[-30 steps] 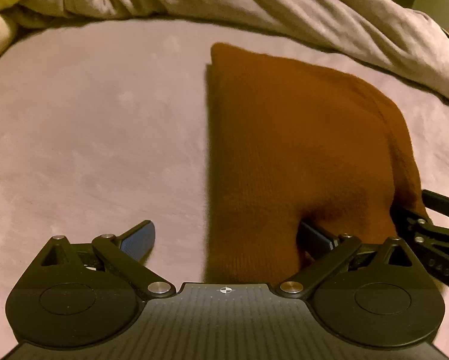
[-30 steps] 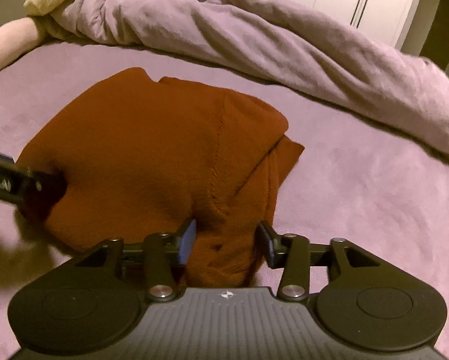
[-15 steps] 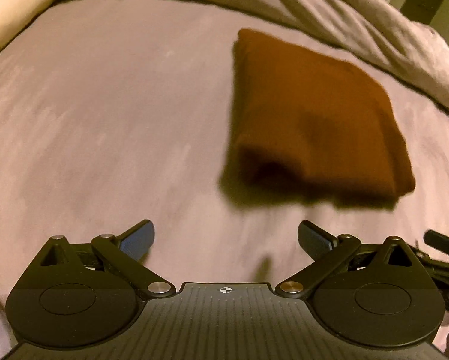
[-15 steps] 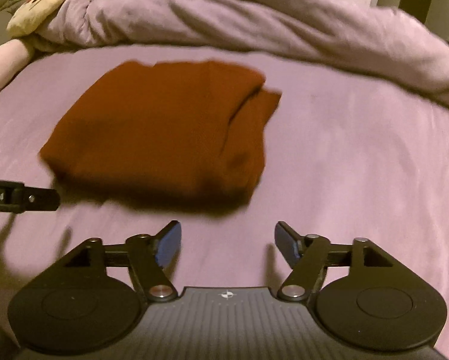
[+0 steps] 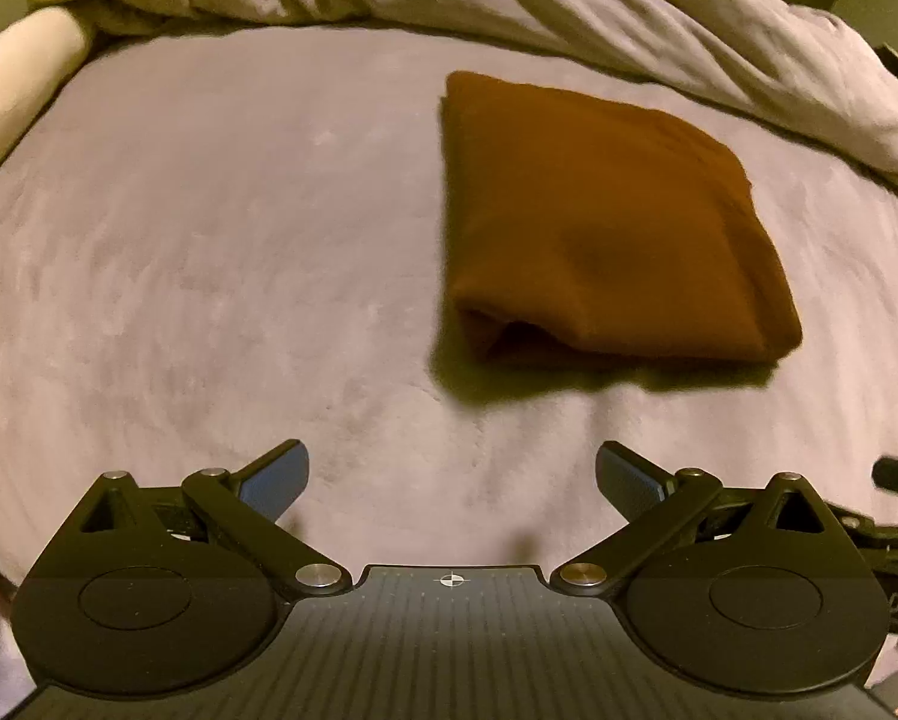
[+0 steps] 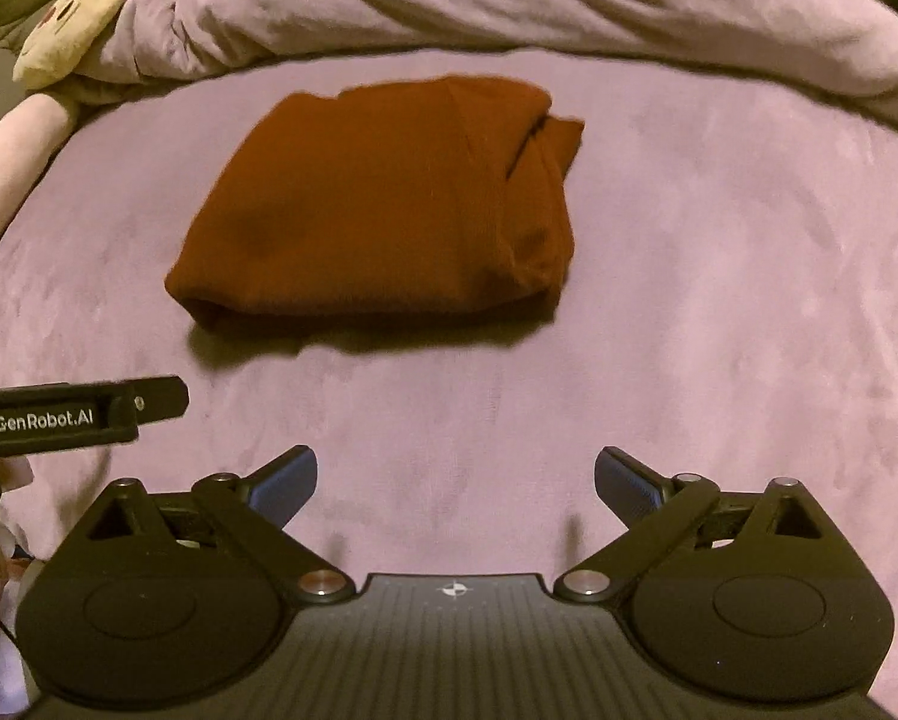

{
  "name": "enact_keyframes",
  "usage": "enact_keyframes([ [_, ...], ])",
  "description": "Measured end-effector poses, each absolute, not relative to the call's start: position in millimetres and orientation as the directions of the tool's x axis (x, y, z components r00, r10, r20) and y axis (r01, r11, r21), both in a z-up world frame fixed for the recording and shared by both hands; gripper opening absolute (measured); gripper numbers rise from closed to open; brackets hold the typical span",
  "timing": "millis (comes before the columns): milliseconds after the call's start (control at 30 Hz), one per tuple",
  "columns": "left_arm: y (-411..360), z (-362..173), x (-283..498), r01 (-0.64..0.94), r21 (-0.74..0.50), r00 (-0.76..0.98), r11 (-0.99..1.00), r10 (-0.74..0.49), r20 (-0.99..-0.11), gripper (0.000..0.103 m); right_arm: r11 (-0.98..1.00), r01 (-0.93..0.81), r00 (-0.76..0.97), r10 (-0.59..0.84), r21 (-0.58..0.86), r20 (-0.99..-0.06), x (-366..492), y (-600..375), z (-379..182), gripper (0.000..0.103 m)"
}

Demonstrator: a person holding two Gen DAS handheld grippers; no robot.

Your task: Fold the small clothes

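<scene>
A brown knitted garment (image 5: 604, 222) lies folded into a compact rectangle on the mauve bed cover (image 5: 209, 228). In the right wrist view the garment (image 6: 383, 204) sits ahead and slightly left, with a sleeve edge poking out at its far right corner. My left gripper (image 5: 451, 477) is open and empty, held back from the garment's near edge. My right gripper (image 6: 454, 477) is open and empty too, also short of the garment. The left gripper's finger (image 6: 89, 411) shows at the left edge of the right wrist view.
A bunched grey-lilac duvet (image 6: 508, 6) runs along the far side of the bed. A cream plush toy (image 6: 71, 30) and a pale roll-shaped cushion (image 5: 11, 78) lie at the far left. The bed cover (image 6: 718, 300) stretches flat around the garment.
Both grippers let go of the garment and pulled back from it. The right jaws, shut on its near edge a second ago, now stand wide open. The garment rests folded.
</scene>
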State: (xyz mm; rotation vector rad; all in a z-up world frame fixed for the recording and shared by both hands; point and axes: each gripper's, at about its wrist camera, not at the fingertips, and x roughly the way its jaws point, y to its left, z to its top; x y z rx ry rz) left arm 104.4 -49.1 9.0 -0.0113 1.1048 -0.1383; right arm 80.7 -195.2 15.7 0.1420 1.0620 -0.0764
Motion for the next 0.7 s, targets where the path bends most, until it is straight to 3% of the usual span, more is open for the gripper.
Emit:
enact_keyframes([
  [700, -55.4, 18.7, 97.2, 0.135, -0.07, 0.424, 0.988, -0.122, -0.897, 0.103, 0.989, 0.148, 0.481, -0.053, 0.022, -0.875, 82.6, -184.9, 34.1, 0.099],
])
